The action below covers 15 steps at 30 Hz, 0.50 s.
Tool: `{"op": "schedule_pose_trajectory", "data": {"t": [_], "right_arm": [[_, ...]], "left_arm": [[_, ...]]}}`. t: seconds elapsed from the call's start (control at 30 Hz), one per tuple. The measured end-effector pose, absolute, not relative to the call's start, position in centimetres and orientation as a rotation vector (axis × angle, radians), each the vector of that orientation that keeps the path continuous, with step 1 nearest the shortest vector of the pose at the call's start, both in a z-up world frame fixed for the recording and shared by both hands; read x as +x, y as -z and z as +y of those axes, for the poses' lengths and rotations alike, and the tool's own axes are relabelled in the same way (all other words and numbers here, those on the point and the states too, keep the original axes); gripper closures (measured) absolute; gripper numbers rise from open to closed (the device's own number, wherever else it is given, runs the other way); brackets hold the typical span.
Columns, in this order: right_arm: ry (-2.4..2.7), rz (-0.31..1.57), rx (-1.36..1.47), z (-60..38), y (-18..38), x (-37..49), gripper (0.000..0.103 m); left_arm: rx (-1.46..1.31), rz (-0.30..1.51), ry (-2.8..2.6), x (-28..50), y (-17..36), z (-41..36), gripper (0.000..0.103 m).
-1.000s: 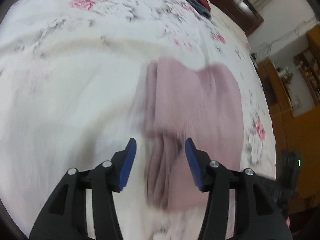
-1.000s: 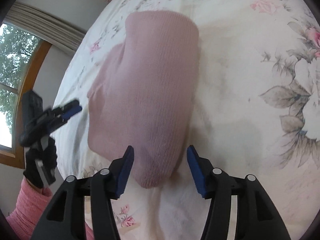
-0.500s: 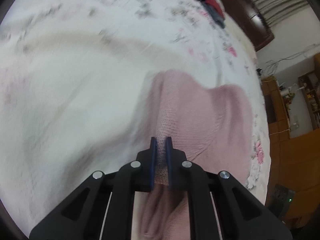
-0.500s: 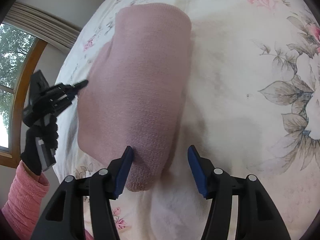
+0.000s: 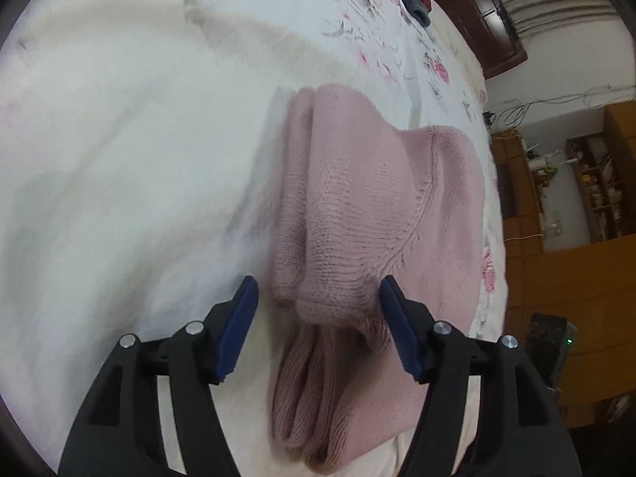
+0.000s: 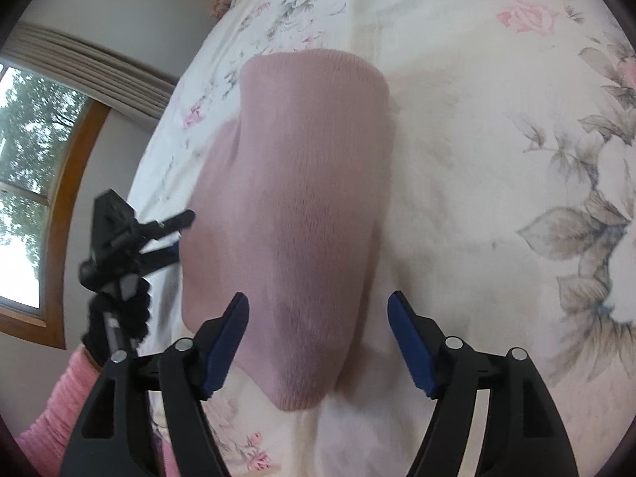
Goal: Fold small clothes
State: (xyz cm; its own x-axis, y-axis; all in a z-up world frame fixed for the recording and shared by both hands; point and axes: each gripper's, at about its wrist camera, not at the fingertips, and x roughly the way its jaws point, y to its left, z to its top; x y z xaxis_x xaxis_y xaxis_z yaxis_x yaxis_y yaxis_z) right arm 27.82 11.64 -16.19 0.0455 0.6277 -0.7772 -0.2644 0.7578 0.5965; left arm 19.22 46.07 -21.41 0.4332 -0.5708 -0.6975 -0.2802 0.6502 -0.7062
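A folded pink knit garment (image 5: 369, 214) is seen on the floral bedspread (image 5: 119, 159), centred just above the left gripper (image 5: 318, 328), whose jaws are spread. The right gripper (image 6: 318, 342), likewise spread, is held over the garment's lower edge.

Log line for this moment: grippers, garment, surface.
left gripper: open, at bunched end | right gripper: open, over folded end | pink knit: folded, flat, unheld | bedsheet: floral

Home bedroom — floral bedsheet (image 6: 497, 127); curtained window (image 6: 28, 183); wooden shelves (image 5: 596, 187) along wall.
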Motion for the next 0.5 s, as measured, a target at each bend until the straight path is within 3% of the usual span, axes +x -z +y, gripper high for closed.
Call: {"op": "schedule_pose_trajectory", "data": {"t": [0.13, 0.33, 0.5], "right_arm": [[-0.723, 1.376, 0.396, 11.6, 17.1, 29.4, 0.026], [-0.762, 1.406, 0.499, 12.2, 19.4, 31.8, 0.024], [-0.801, 1.416, 0.550, 13.4, 20.9, 33.1, 0.017]], "left_arm": [[-0.877, 1.140, 0.271, 20.4, 22.2, 44.7, 0.036], [-0.864, 1.130, 0.434, 21.4, 22.8, 42.3, 0.035], [-0.872, 1.142, 0.425, 22.4, 23.6, 41.7, 0.036]]}}
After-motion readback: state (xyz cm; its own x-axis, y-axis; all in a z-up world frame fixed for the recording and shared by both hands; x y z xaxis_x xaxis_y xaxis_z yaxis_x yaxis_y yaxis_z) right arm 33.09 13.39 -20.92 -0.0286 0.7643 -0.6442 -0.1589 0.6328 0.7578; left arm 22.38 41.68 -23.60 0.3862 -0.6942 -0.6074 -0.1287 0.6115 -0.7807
